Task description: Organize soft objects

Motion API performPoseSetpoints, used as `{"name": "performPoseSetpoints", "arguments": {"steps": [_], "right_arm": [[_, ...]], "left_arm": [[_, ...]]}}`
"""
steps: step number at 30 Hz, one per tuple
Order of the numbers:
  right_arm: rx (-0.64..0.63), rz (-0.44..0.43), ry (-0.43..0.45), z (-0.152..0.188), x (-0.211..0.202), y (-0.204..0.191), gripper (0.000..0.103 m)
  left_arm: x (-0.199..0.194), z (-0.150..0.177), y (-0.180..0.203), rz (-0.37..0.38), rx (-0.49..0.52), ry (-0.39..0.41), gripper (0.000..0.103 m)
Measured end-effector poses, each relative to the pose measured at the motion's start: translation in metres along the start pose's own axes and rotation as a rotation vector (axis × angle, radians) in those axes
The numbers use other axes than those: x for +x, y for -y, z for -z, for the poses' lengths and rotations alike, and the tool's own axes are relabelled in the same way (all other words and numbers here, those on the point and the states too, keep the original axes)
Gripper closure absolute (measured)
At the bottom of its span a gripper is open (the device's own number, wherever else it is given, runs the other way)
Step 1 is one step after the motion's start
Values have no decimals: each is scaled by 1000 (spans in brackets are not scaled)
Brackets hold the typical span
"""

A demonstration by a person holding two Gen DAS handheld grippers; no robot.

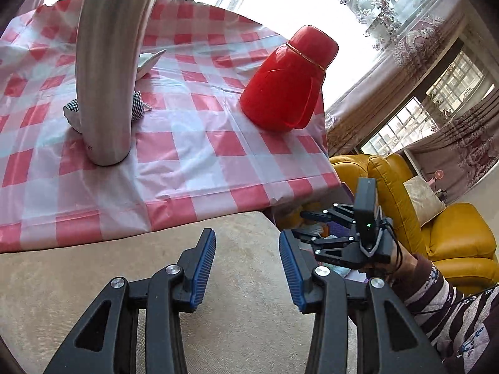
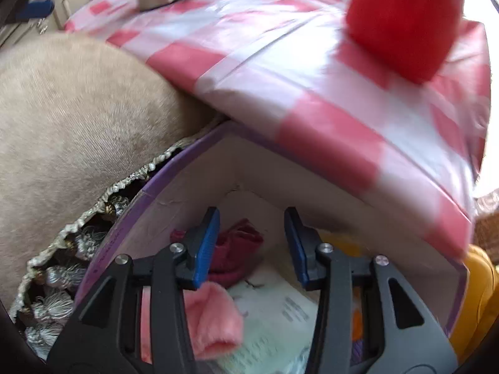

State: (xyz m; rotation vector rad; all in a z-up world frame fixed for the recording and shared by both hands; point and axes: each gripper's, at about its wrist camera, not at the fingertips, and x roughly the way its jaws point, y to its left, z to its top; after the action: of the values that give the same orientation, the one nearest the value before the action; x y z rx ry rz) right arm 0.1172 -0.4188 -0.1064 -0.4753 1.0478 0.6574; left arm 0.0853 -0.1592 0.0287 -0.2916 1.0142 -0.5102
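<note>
A purple-rimmed cardboard box [image 2: 187, 168] sits beside the checkered table, below its edge. Inside lie a dark red cloth [image 2: 240, 249], a pink fuzzy sock [image 2: 215, 321], a pale printed cloth [image 2: 274, 321] and something yellow [image 2: 340, 243]. My right gripper [image 2: 252, 243] is open and empty above the box; it also shows in the left wrist view [image 1: 304, 224]. My left gripper [image 1: 247, 268] is open and empty over a beige cushion [image 1: 243, 327]. A black-and-white checked soft item [image 1: 137, 106] and a white cloth [image 1: 149, 60] lie on the table behind a steel flask [image 1: 106, 93].
A red plastic jug [image 1: 287, 84] stands near the table's right edge, blurred in the right wrist view [image 2: 402, 21]. The table has a red-and-white checkered cover [image 1: 199, 162]. A yellow leather sofa [image 1: 452, 237] is at the right. Tasselled cushion trim [image 2: 62, 265] borders the box.
</note>
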Motion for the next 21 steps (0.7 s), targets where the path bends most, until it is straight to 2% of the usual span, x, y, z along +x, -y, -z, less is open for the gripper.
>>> {"name": "performPoseSetpoints", "arguments": {"steps": [5, 8, 15, 18, 21], "right_arm": [[-73, -93, -49, -2, 22, -8, 56], [-114, -99, -86, 1, 34, -12, 56], [-232, -97, -110, 2, 51, -28, 57], [-264, -98, -134, -1, 61, -34, 64], [-286, -85, -164, -4, 71, -38, 79]], "left_arm": [[2, 1, -5, 4, -21, -3, 59], [3, 1, -7, 5, -31, -3, 59], [3, 2, -9, 6, -40, -2, 59], [3, 2, -10, 5, -45, -2, 59], [5, 3, -10, 2, -50, -2, 59]]}}
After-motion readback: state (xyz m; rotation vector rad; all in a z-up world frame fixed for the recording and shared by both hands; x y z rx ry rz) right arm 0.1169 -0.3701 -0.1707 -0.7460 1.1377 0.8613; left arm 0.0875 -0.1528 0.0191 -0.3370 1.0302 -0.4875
